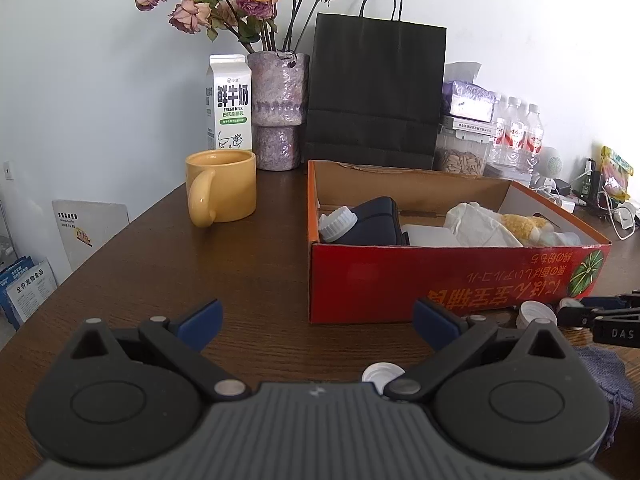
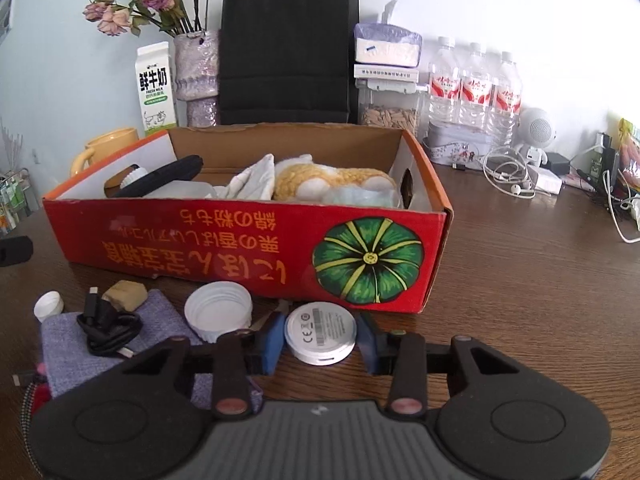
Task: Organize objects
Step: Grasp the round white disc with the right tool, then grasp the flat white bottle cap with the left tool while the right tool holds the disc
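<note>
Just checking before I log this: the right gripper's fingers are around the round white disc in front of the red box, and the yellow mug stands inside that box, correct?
Not quite. The yellow mug stands on the table, left of the red box, as the left wrist view shows. The right gripper does bracket the round white disc.

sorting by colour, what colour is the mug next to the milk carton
The mug is yellow, a plain glaze with no pattern. It shows best in the left wrist view, in front of the milk carton.
</note>
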